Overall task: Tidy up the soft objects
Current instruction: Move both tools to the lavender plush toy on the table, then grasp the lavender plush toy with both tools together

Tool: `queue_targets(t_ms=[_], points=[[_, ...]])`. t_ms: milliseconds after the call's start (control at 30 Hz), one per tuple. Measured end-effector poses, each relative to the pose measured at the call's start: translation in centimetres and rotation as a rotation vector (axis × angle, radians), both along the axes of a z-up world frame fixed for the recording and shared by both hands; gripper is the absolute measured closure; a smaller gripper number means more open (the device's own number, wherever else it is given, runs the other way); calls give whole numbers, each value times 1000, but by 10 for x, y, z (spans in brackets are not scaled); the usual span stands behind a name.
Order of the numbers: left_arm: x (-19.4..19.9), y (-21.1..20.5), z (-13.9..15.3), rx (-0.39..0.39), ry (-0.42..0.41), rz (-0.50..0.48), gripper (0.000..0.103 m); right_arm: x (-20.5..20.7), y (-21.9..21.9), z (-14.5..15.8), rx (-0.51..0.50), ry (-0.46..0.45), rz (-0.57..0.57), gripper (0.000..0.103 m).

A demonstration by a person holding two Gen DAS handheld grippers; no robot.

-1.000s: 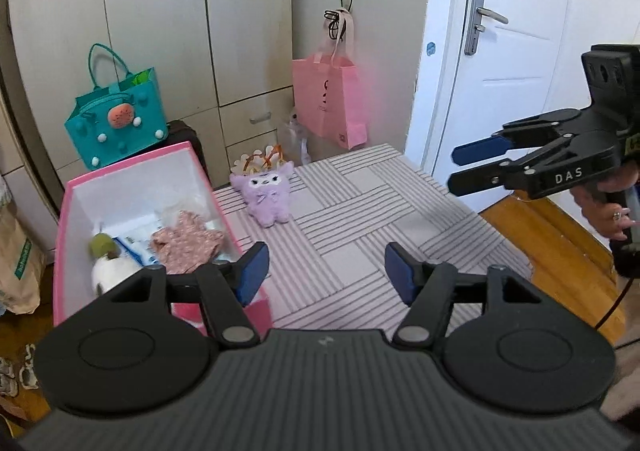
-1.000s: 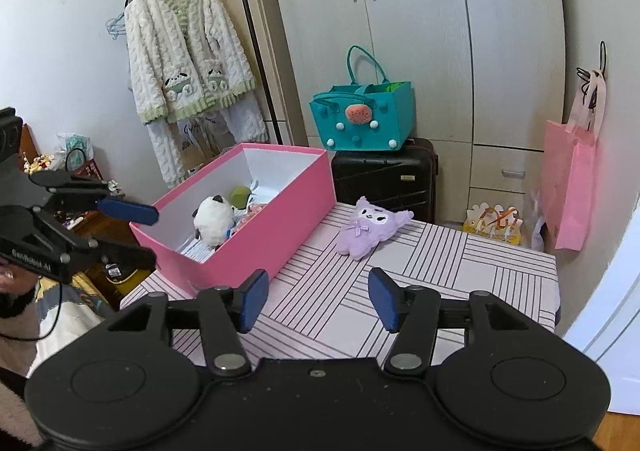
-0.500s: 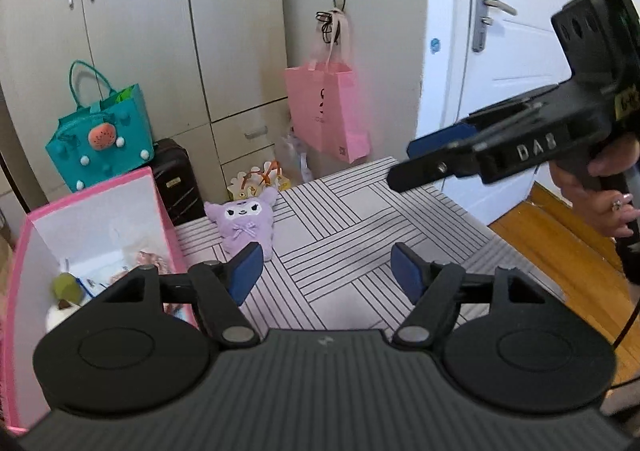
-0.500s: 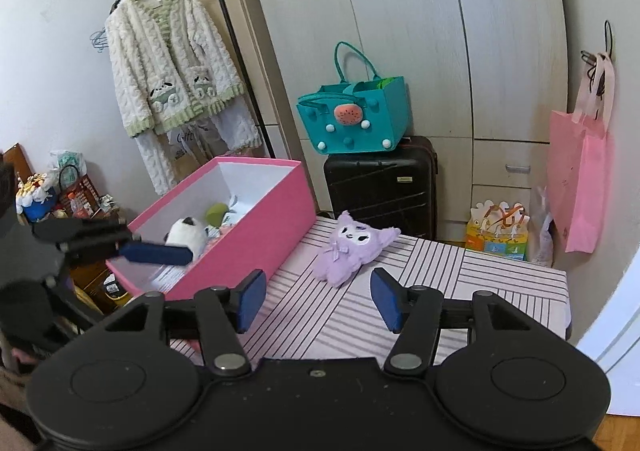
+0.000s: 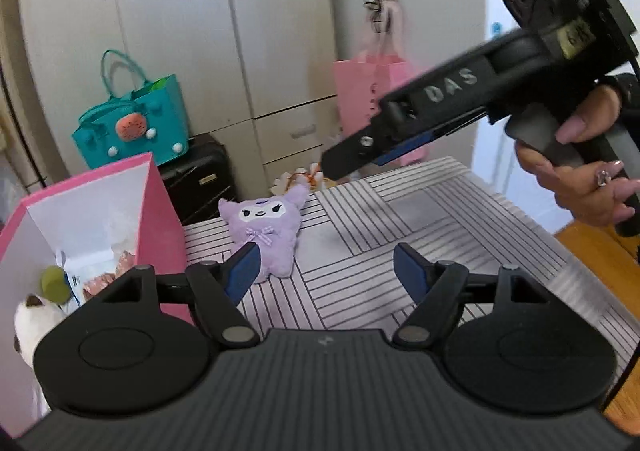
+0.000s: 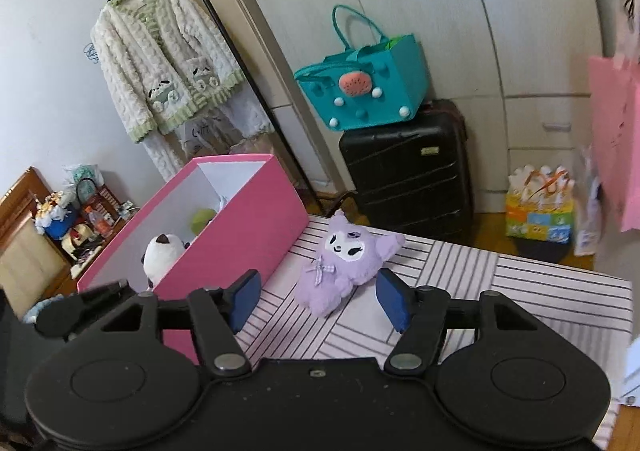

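A purple plush toy (image 5: 269,232) lies on the striped tablecloth (image 5: 420,219), just right of the open pink box (image 5: 160,211). In the right wrist view the plush toy (image 6: 344,263) lies between and beyond my open right gripper (image 6: 320,297), next to the pink box (image 6: 240,227). The box holds a white and black plush (image 6: 160,257), a green soft thing (image 6: 202,220) and a floral cloth (image 5: 124,265). My left gripper (image 5: 326,271) is open and empty above the table. The right gripper (image 5: 352,159) also shows in the left wrist view, above and behind the plush toy.
A teal bag (image 6: 360,87) sits on a black suitcase (image 6: 408,167) behind the table. A pink bag (image 5: 380,91) hangs on the wardrobe. A fluffy cardigan (image 6: 164,71) hangs on a rail at left. The table edge (image 5: 560,251) drops to the wooden floor at right.
Both grippers have moved closer to the purple plush toy. The right gripper has swung in from the right, over the table. Both stay open.
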State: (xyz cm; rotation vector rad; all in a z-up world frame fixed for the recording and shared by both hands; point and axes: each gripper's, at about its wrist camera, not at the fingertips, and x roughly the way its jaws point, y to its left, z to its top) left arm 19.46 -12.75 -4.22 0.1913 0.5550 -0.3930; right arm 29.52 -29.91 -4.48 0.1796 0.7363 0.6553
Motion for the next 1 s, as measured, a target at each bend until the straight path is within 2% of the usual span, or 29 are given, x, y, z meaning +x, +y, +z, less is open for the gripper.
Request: queue_targets(t_ms=[133, 300, 567, 667, 867, 1000], points=[[16, -12, -17, -22, 13, 70, 30, 31, 7, -14, 9, 66, 24, 34], [35, -19, -35, -15, -19, 191, 30, 63, 13, -32, 20, 151, 36, 34], [67, -15, -61, -14, 14, 343, 30, 103, 16, -51, 20, 201, 26, 31], [69, -2, -61, -98, 15, 426, 30, 114, 17, -58, 17, 173, -13, 31], [79, 1, -66, -102, 72, 409, 30, 135, 21, -72, 78, 182, 20, 31], [87, 1, -73, -71, 121, 394, 33, 144, 24, -80, 77, 207, 46, 31]])
